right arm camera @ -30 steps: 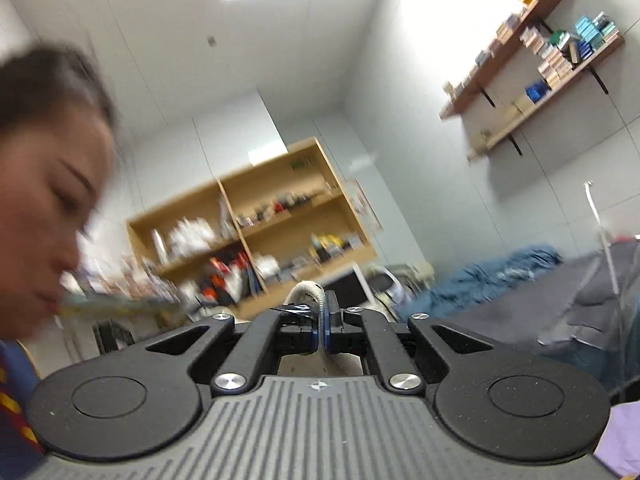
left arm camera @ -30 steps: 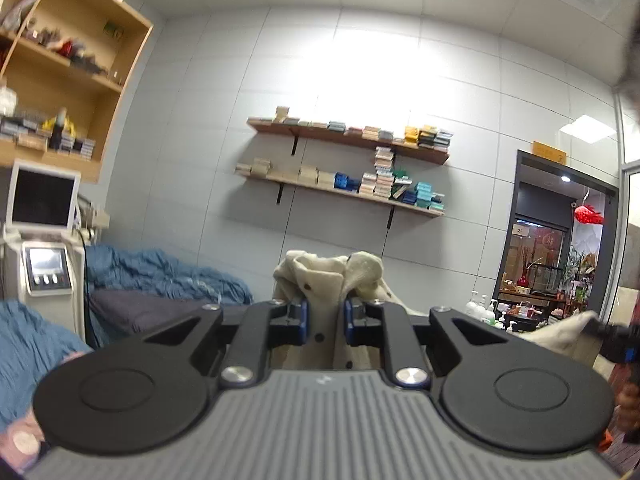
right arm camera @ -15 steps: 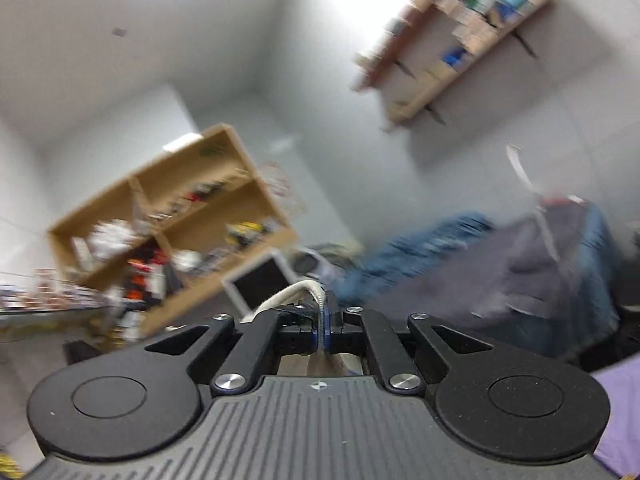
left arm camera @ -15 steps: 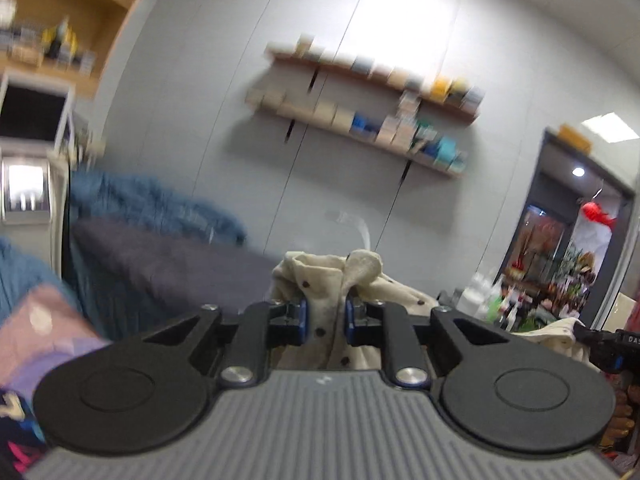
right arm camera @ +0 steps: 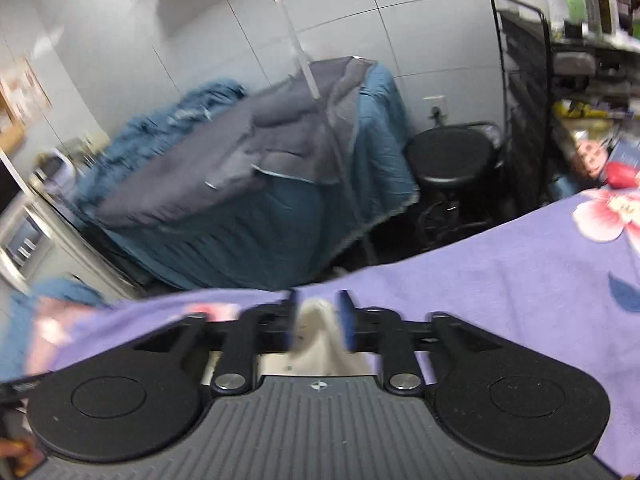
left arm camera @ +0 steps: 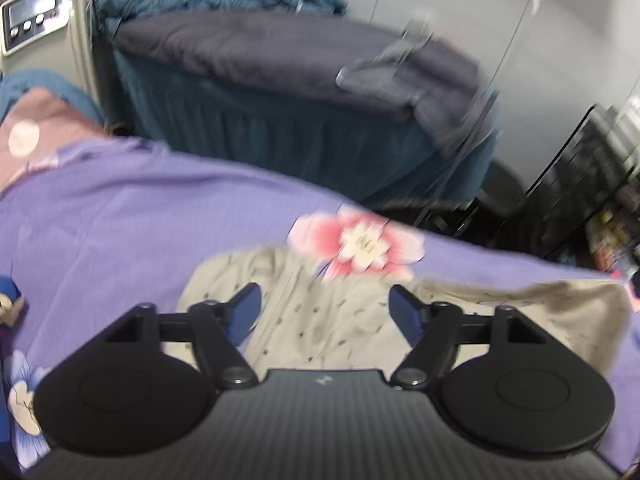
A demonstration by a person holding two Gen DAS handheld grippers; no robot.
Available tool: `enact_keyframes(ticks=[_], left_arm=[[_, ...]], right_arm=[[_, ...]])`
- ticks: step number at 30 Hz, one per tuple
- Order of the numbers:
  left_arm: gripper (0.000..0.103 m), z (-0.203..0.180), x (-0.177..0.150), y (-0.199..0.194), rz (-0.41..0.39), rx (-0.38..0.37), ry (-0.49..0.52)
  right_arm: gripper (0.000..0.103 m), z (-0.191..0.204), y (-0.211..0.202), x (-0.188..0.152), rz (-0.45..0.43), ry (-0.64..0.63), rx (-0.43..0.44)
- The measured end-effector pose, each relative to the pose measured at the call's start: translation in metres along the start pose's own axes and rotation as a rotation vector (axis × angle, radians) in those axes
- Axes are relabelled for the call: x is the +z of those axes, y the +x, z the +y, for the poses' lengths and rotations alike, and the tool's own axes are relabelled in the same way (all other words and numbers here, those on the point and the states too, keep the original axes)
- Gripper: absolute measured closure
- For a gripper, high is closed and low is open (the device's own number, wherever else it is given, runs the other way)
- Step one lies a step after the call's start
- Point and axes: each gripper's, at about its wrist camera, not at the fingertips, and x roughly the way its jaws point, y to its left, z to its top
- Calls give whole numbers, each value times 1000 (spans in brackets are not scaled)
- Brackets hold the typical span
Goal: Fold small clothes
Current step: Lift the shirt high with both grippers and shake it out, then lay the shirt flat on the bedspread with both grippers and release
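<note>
A small cream garment [left arm camera: 332, 312] with dark specks lies spread on a purple floral sheet [left arm camera: 140, 208]. My left gripper [left arm camera: 326, 308] hovers just above it, jaws wide open and empty. In the right wrist view my right gripper [right arm camera: 318, 320] is part open, with a fold of the cream garment [right arm camera: 316, 332] lying between its fingers, over the purple sheet [right arm camera: 520, 280]. The frames are blurred.
Beyond the sheet's far edge stands a bed with grey and blue bedding [left arm camera: 280, 80], also in the right wrist view [right arm camera: 248, 168]. A black stool [right arm camera: 452, 156] and a black wire rack [right arm camera: 524, 92] stand to the right. A machine with a screen [left arm camera: 36, 16] stands far left.
Both grippers swung down from facing the walls to the purple sheet. The cream garment went from hanging in the shut grippers to lying on the sheet. Both grippers have opened.
</note>
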Motion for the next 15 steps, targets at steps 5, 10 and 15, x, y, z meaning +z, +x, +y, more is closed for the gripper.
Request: enact_keyframes(ticks=[5,10,15], left_arm=[[13,32,-30,12,56,57,46],[7,87,-79,-24,76,86,31],[7,126,-150,-68,153,90,-13]], right_arm=[[15,-13,-19,-28,40,25,-18],[15,-31,-63,-85,141,8,25],[15,-40,-115,-149,238,-75,-14]])
